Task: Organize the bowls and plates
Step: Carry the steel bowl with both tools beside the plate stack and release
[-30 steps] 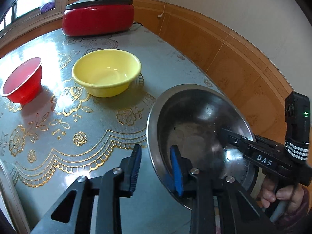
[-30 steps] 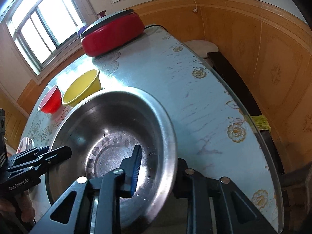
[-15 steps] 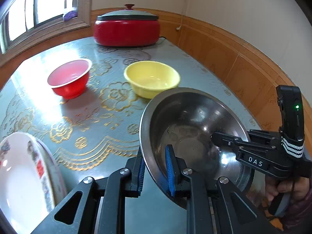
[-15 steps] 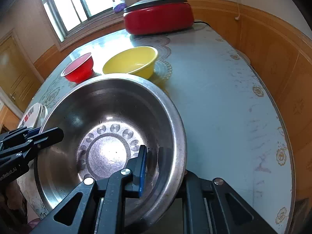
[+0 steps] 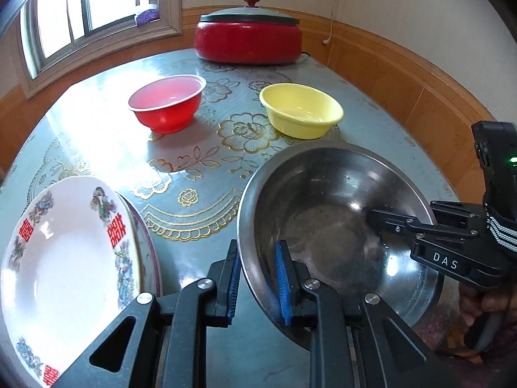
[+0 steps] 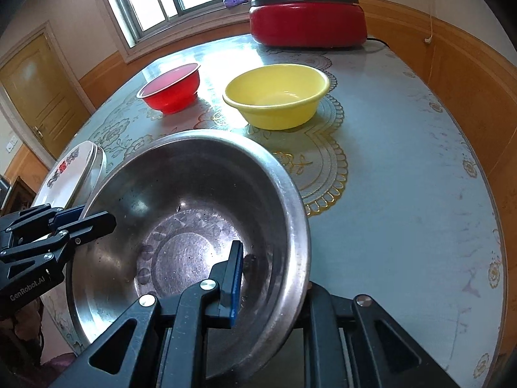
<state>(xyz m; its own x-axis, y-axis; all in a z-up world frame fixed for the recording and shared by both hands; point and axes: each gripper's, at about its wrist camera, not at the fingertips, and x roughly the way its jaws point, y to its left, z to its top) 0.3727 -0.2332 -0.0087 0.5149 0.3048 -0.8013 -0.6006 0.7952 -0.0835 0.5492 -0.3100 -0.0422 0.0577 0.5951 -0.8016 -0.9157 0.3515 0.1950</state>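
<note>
Left wrist view. Your left gripper [image 5: 257,279] pinches the near wall of the steel bowl [image 5: 326,223]: one ribbed blue pad outside, one inside, the thin rim between them. The bowl is round, dull-polished metal, empty, and sits at the near right of the table [image 5: 200,174]. Your right gripper [image 5: 374,218] clamps the bowl's opposite wall. To the left, a stack of white patterned plates [image 5: 68,258] overhangs the table's near edge. Farther back stand an empty red bowl [image 5: 168,106] and an empty yellow bowl [image 5: 302,110], well apart, with open glossy cloth between them and the steel bowl. A lidded red cooker [image 5: 248,42] occupies the far edge.

Right wrist view. Your right gripper [image 6: 268,278] grips the steel bowl [image 6: 181,226] across its rim; the outer finger is hidden behind the wall. Right of the bowl, the table [image 6: 404,177] is bare up to its curved edge.
</note>
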